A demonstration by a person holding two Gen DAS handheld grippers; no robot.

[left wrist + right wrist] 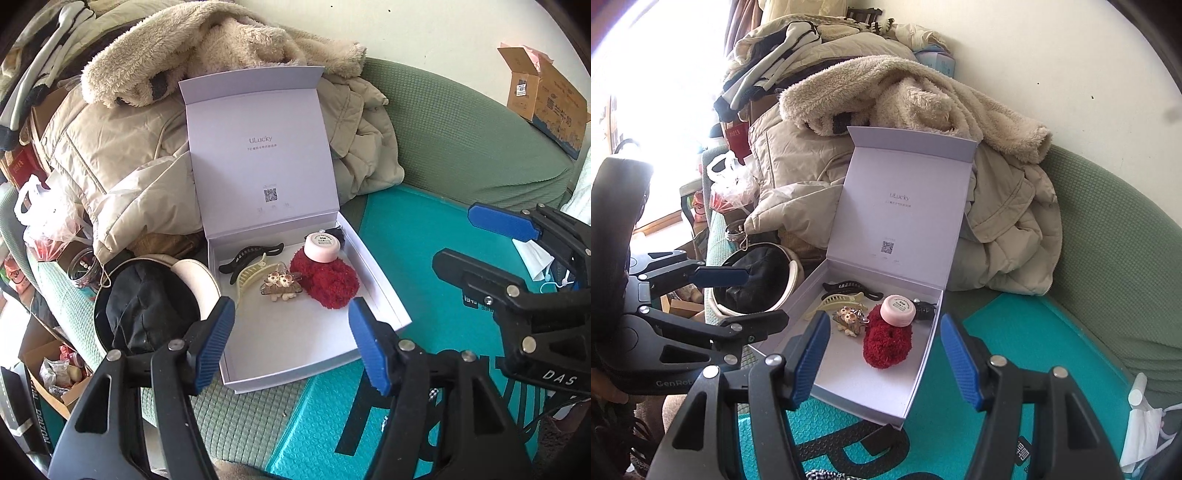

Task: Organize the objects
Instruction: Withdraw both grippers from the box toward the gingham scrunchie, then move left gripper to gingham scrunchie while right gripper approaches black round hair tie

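Observation:
A white gift box [384, 295] [923, 369] lies open on a teal mat, its lid [258, 147] [905, 206] standing up. Inside are a red fuzzy scrunchie [327, 280] [886, 343], a pink round jar [322, 246] [898, 310] resting on it, a black hair claw [251, 254] [849, 286], a cream hair claw [251, 275] [834, 301], a brown decorated clip [281, 284] [849, 317] and a small black clip [338, 234] [925, 310]. My left gripper [291, 343] is open and empty before the box. My right gripper [882, 354] is open and empty, also seen in the left wrist view [484, 240].
A pile of beige coats [147, 147] [997, 206] lies behind the box on a green sofa [461, 140] [1115, 240]. A round cream bag with black cloth [147, 302] [757, 284] sits left of the box. A cardboard box [543, 96] stands far right. A face mask [535, 258] [1141, 424] lies on the mat.

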